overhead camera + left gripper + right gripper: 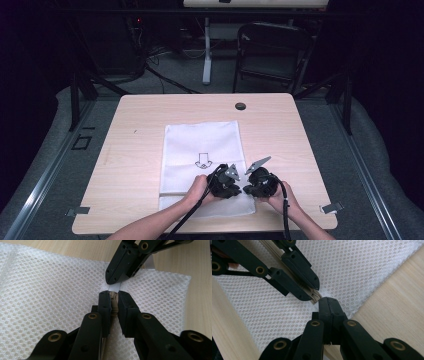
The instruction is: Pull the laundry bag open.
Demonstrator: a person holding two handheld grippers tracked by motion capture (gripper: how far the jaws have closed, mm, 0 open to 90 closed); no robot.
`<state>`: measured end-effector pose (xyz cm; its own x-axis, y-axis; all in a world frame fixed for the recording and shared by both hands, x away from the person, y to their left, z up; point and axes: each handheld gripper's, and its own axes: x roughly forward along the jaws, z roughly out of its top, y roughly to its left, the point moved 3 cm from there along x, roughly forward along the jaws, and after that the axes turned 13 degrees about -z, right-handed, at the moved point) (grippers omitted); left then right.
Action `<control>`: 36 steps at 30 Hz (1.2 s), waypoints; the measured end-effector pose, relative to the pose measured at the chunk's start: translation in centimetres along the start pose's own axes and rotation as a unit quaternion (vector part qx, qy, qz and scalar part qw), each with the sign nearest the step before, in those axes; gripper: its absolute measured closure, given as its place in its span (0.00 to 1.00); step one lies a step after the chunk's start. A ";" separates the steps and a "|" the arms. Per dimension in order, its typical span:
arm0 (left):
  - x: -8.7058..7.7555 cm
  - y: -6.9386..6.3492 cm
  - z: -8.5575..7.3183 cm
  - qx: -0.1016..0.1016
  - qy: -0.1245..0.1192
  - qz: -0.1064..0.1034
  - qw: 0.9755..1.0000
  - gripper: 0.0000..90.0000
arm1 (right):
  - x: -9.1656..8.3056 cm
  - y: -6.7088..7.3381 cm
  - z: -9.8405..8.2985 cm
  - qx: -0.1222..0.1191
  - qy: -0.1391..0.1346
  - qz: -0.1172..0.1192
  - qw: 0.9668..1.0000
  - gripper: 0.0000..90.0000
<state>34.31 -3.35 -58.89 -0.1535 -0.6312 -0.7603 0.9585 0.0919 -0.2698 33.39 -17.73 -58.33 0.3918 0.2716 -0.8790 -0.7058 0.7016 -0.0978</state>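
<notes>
A white mesh bag (202, 145) with a black arrow mark lies flat on the wooden table (135, 150). Both grippers meet at its near right corner. My left gripper (236, 189) is shut on the beige zipper pull (114, 300), which shows between its jaws (114, 293). My right gripper (248, 189) faces it tip to tip and is shut (328, 300) on the white edge of the mesh bag (352, 267) just beyond the pull (315, 297). In the left gripper view, the right gripper (117, 280) pins a white strip of the bag (50, 295).
A dark round grommet (240, 106) sits near the table's far edge. A folding chair (270, 50) and a stand leg are on the floor behind the table. Bare wood (392, 302) lies right of the bag.
</notes>
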 end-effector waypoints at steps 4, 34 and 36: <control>-0.1 0.0 0.0 -0.004 -0.001 0.000 1.000 0.90 | 0.0 0.1 0.0 0.002 0.001 -0.004 1.000 1.00; -0.7 0.5 -0.3 -0.012 -0.013 -0.019 1.000 0.91 | 0.0 0.1 -0.1 0.026 0.000 0.002 1.000 1.00; -0.9 0.5 -0.5 -0.013 -0.015 -0.020 1.000 0.91 | 0.0 0.0 -0.1 0.022 0.002 0.001 1.000 1.00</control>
<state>34.85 -2.34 -58.63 -0.1842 -0.6579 -0.7302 0.9451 0.0855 -0.3154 33.36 -17.76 -58.40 0.3888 0.2701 -0.8809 -0.6796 0.7296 -0.0763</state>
